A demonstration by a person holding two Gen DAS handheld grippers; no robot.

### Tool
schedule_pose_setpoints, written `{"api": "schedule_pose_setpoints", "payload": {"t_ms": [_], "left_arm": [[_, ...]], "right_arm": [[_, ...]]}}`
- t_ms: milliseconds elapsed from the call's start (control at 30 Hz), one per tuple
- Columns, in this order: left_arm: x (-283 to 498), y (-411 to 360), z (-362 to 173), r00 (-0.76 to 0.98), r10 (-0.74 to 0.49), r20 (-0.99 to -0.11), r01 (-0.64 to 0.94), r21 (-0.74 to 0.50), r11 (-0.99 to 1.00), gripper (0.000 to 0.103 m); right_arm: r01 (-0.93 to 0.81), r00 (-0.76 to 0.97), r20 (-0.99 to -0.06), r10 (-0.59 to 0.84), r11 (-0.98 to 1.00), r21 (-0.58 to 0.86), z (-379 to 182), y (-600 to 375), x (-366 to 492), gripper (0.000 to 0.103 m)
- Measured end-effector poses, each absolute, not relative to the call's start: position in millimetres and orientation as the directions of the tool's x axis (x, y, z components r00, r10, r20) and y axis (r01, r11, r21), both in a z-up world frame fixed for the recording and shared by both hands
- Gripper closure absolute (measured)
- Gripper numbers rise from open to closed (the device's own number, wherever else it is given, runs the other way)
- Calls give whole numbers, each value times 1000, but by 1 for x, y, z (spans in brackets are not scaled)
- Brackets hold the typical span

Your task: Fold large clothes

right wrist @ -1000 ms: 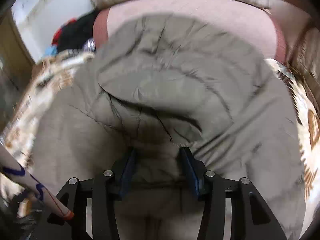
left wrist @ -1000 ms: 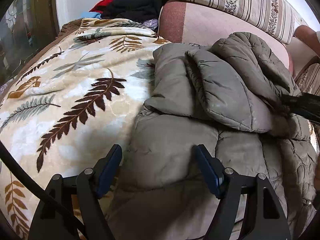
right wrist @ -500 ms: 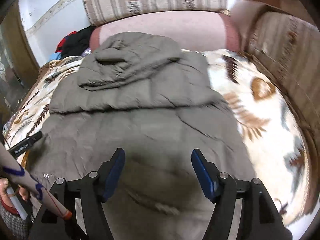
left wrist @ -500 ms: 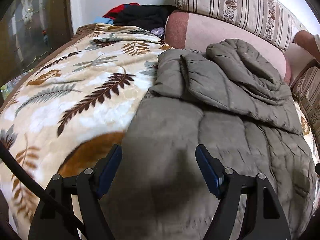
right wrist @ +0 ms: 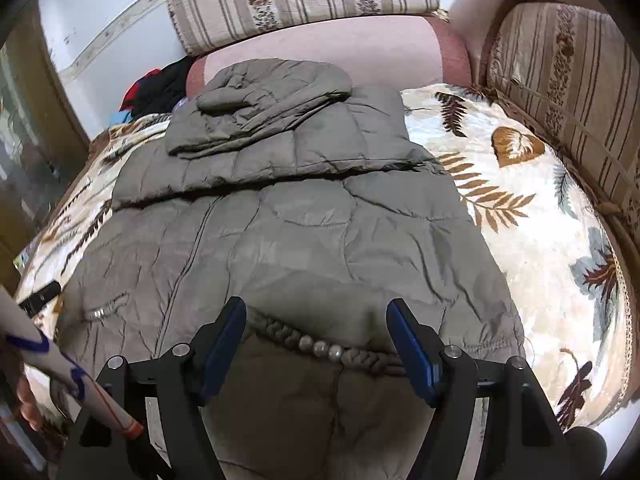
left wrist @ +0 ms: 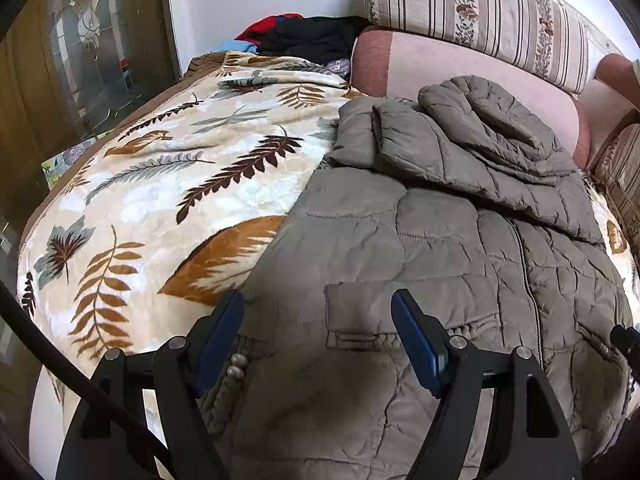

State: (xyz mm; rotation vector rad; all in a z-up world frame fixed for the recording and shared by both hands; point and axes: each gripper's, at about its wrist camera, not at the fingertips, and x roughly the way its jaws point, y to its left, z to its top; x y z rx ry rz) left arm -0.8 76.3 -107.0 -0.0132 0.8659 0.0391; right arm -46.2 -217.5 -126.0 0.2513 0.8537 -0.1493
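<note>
An olive-grey quilted jacket lies front up on the leaf-patterned blanket. Its sleeves are folded across the chest and the hood rests on top. My left gripper hovers open over the jacket's near left corner, by a pocket and a braided trim with pearls. In the right wrist view, my right gripper hangs over the near hem. Its jaws are opening. The pads touch nothing; the pearl braid lies below them.
Striped cushions and a pink sofa back close off the far side. A heap of dark and red clothes sits at the back left, next to a glass-panelled door. A white paper roll pokes in at the lower left.
My right gripper let go of the folded fabric, widened and drew back to the jacket's near hem. The left gripper also pulled back toward the near edge, still open.
</note>
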Motion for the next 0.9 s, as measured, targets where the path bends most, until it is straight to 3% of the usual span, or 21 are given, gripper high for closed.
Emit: {"api": "schedule_pose_setpoints", "payload": {"t_ms": [200, 300, 600, 900], "left_arm": [[-7, 68, -101, 650, 36, -759, -9, 39, 999, 28], [-7, 79, -98, 655, 55, -754, -31, 46, 998, 28], [10, 119, -121, 585, 84, -807, -105, 28, 994, 28], [16, 115, -156, 529, 121, -840, -80, 92, 993, 28]], "right_arm": [[218, 662, -747, -60, 969, 115, -127, -217, -59, 22], [253, 677, -733, -64, 956, 151, -127, -232, -68, 18], [329, 671, -737, -75, 922, 205, -138, -266, -77, 17], [316, 610, -785, -110, 942, 113, -162, -260, -71, 16]]}}
